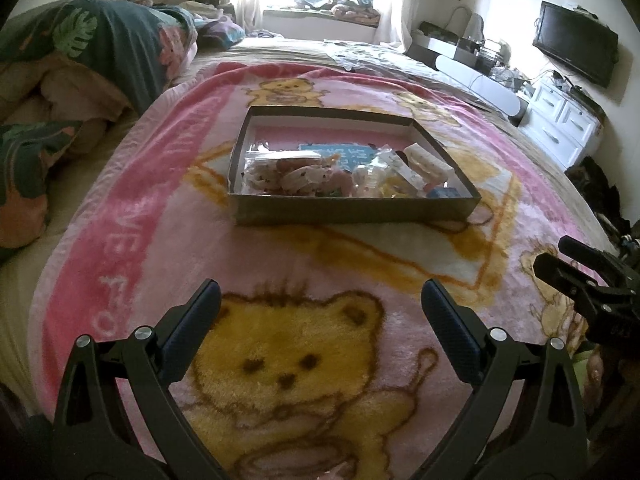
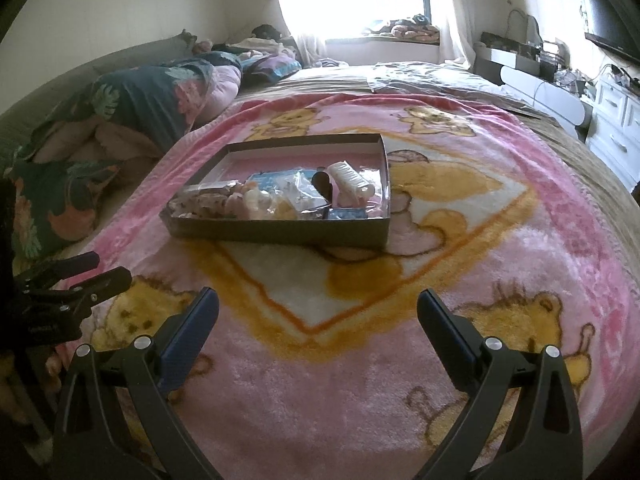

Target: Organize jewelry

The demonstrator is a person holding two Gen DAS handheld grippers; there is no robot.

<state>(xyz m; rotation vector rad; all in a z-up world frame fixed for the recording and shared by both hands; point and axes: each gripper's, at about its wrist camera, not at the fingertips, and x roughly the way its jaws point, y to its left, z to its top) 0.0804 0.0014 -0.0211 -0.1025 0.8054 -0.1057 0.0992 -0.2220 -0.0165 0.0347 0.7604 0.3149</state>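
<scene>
Left gripper wide open, empty; right gripper likewise (apparently).

My left gripper hangs with its jaws spread wide, nothing between the blue-padded fingers. My right gripper is in the same state, wide apart and empty. Each shows in the other's view (only partly, at the frame edge): the right gripper just to the right of the left gripper, both level and pointing forward, apart from each other.
</scene>
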